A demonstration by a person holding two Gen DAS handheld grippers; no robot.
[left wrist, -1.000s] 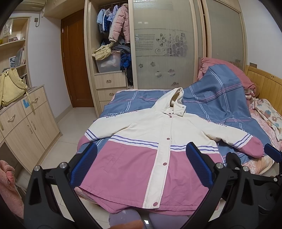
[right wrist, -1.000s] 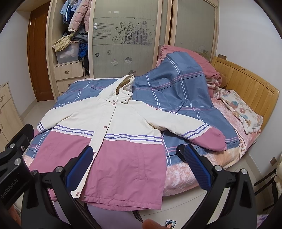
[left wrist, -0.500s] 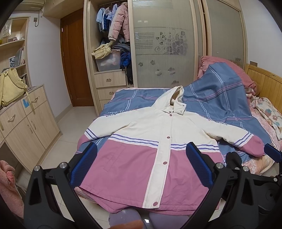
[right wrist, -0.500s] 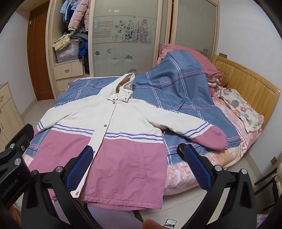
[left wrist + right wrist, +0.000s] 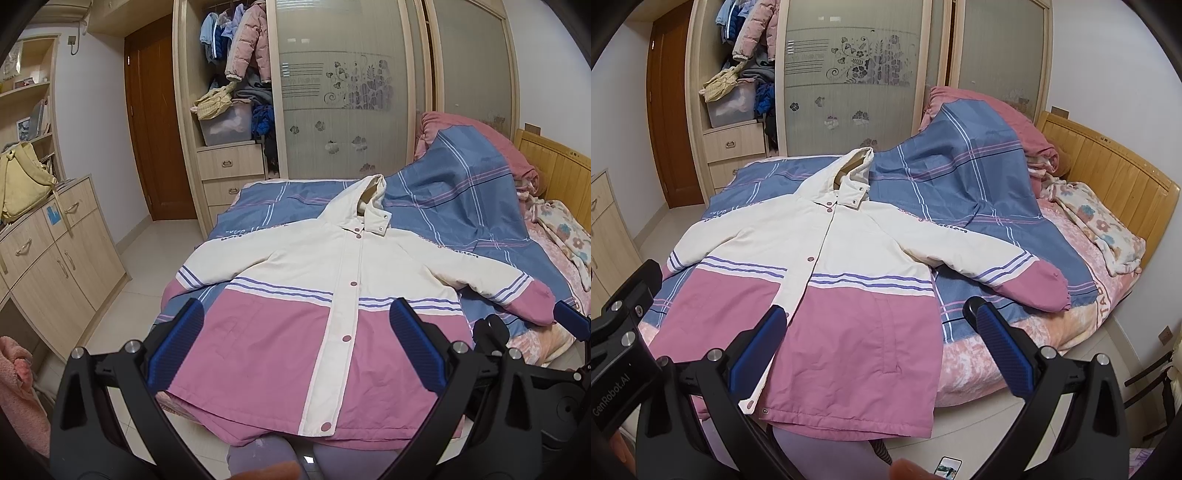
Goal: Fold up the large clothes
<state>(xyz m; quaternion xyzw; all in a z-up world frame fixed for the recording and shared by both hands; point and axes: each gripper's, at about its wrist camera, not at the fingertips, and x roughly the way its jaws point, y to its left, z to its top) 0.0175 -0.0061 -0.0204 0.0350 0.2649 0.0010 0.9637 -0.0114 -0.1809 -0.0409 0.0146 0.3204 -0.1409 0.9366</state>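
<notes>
Left wrist: puffy quilted jacket

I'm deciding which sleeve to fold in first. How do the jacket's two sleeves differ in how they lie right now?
The sleeve on the right of the views stretches out fully over the blue quilt, its pink cuff in plain sight. The sleeve on the left of the views looks shorter: it runs to the bed's edge and its pink cuff drops mostly out of sight. Both are cream with purple stripes, lie flat, and neither is folded yet.
</notes>
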